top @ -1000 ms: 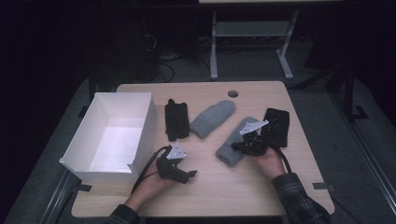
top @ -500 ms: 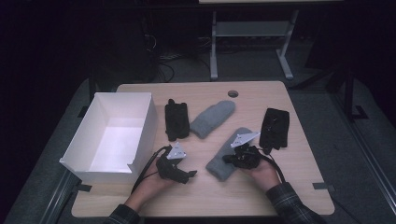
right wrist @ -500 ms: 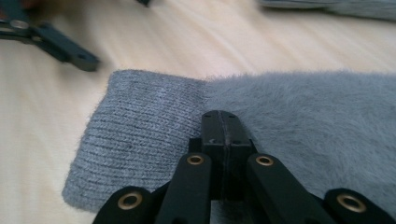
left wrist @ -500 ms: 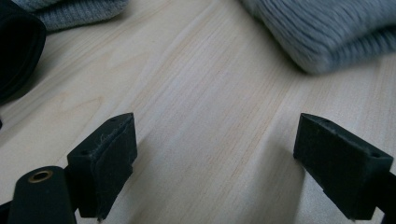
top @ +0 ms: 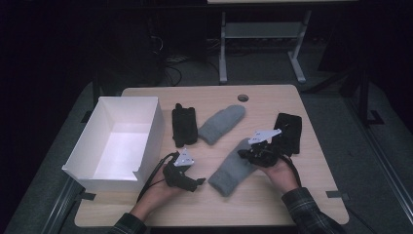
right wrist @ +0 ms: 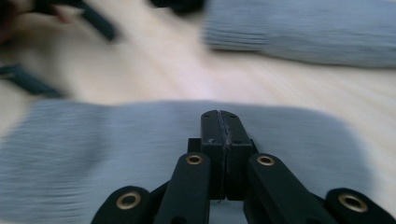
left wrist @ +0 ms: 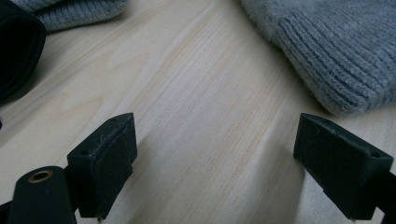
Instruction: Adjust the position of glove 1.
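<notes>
So the right gripper [top: 249, 155] has its jaws pressed together on the near grey mitten [top: 233, 168], which lies on the table [top: 272, 204] just right of the left gripper [top: 192, 181]. That one sits low over bare wood with its jaws wide apart, the mitten's cuff just past its right jaw. The pinch looks thin to me, maybe only a fold of knit, so a quick pull could let it slip out. The white box [top: 146, 134] is off to the left, and dragging could also snag the black glove [top: 184, 124] or the other grey mitten [top: 221, 124].
</notes>
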Demonstrator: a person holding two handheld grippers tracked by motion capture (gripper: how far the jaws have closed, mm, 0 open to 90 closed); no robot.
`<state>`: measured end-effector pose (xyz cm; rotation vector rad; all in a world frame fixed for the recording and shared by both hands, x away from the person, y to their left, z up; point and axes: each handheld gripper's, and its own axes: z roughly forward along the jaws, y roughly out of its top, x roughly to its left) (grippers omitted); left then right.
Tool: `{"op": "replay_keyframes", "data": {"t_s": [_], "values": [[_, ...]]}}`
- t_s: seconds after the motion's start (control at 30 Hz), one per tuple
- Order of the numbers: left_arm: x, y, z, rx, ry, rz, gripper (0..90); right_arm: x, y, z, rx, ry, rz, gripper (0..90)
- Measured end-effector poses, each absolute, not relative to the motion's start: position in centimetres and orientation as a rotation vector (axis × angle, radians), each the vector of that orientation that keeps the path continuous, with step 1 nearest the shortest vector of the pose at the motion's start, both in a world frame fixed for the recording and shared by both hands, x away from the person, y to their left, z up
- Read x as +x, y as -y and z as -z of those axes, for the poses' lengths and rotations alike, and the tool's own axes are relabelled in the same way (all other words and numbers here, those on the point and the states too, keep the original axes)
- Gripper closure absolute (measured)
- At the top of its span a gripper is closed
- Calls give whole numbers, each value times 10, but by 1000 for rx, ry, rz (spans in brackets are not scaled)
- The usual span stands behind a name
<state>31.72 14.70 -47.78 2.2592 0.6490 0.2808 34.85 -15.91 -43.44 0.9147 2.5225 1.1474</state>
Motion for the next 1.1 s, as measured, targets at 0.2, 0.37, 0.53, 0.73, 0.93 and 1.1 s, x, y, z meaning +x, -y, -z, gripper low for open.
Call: {"op": "replay_keyframes", "data": {"t_s": [0.2, 0.37, 0.53, 0.73, 0.93, 1.1], "values": [[317, -147, 478, 2258, -653, -275, 127, 372, 172, 448, 973, -2515, -1070, 900], [317, -147, 478, 2258, -653, -275, 127, 372, 171, 458, 976, -2561, -1008, 900], [317, -147, 478, 2258, -653, -275, 127, 365, 175, 459, 1007, -2579, -1010, 900], [317, -147, 478, 2258, -652, -276, 127, 345, 181, 457, 1012, -2600, -991, 900], [317, -146, 478, 2253, -659, -271, 127, 334, 183, 455, 977, -2585, -1001, 885], [317, -146, 478, 2252, -655, -277, 127, 323, 208, 433, 1005, -2461, -1135, 666]]}}
